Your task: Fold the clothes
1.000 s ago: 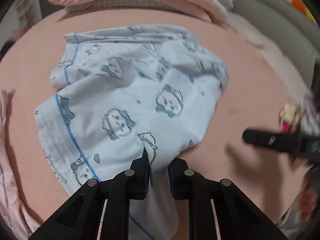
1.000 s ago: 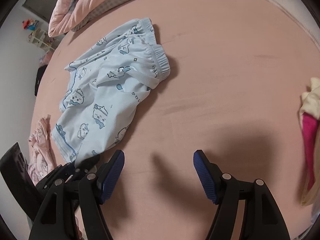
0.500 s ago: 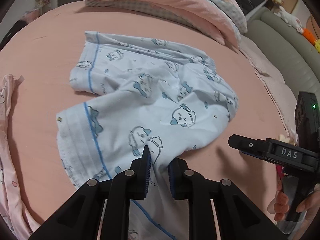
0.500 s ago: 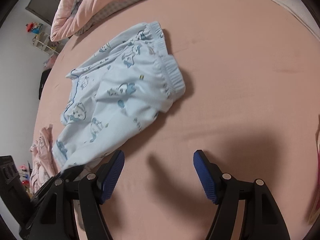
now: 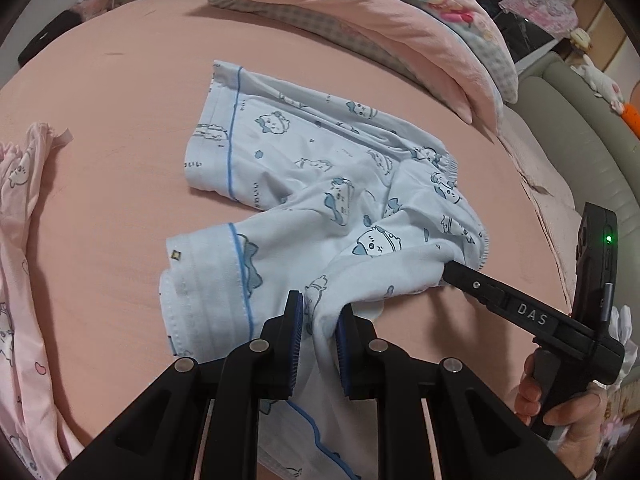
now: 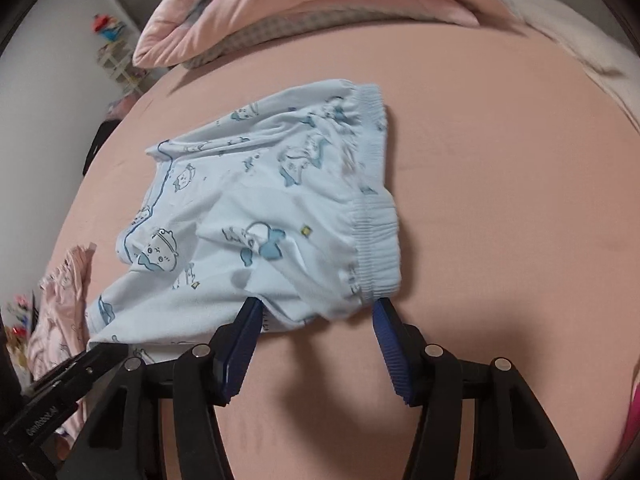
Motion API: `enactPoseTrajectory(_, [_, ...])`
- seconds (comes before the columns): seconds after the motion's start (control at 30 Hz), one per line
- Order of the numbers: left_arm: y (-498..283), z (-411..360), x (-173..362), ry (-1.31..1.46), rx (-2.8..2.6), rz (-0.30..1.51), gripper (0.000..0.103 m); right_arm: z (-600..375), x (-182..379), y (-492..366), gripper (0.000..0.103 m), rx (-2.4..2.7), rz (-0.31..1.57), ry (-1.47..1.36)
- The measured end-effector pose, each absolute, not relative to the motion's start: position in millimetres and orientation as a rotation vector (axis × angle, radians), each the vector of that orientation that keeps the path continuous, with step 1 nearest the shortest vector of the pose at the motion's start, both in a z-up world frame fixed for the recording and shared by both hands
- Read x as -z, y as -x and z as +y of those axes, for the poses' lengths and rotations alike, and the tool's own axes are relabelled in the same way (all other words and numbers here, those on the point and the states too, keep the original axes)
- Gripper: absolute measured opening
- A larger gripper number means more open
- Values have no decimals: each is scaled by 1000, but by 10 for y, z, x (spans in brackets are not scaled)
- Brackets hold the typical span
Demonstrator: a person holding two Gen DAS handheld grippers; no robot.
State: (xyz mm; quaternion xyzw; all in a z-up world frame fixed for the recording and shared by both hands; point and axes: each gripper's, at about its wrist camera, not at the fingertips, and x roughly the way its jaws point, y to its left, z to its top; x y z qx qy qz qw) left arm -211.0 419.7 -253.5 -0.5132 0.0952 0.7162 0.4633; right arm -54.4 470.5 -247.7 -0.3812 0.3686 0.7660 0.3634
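Pale blue cotton shorts with cartoon-cat print and blue piping (image 5: 320,200) lie rumpled on the pink bedsheet (image 5: 120,120), mid-frame in the left wrist view, one leg hem out toward 11 o'clock, the other toward 9 o'clock. The left gripper (image 5: 318,320) at 6 o'clock is pinched tight on a ridge of the near fabric, probably to pin that edge so the cloth can be drawn taut.

The right gripper (image 6: 318,312) has its blue pads spread wide, straddling the lower edge of the shorts near the ribbed elastic waistband (image 6: 376,240); cloth sits between the pads but isn't clamped. Judged: it is lined up for a bite at the waistband corner, so both ends can be pulled flat or doubled over. In the left view it comes in from 3 o'clock, tip at the waistband.

The shorts are not squared into any neat fold as they lie; how far along the job is can't be told.

Pink printed garment (image 5: 20,240) at 9 o'clock, apart from the shorts. Pink folded quilt (image 5: 360,12) at 12 o'clock. A hand (image 5: 560,412) holds the right tool at 4 o'clock.
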Motion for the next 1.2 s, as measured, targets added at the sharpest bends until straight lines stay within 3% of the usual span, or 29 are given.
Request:
enactPoseTrajectory(0.07, [2128,4194,2549,1272,-1759,230,14,4729,2479,582,45,-1991,945,988])
enactPoseTrajectory(0.13, [2144,4194,2559,1280,-1759,227,14,4738,2475,607,26,-2004,938,1005])
enactPoseTrajectory(0.23, [2165,4194,2558,1282,-1765,221,14,4782,2474,603,16,-2003,957,1003])
enactPoseTrajectory(0.8, [2475,4055,2518,1281,-1875,115,14,4984,2043,1032,12,-2079,826,965])
enactPoseTrajectory(1.03, [2482,4090,2490,1261,-1921,189,15,5110,2045,1253,12,-2075,794,983])
enactPoseTrajectory(1.1, [2472,4102,2477,1246,-1938,230,21,5155,2047,1319,12,-2071,784,995])
enactPoseTrajectory(1.2, [2447,4117,2466,1230,-1926,257,42,5227,2061,1407,12,-2061,764,1026])
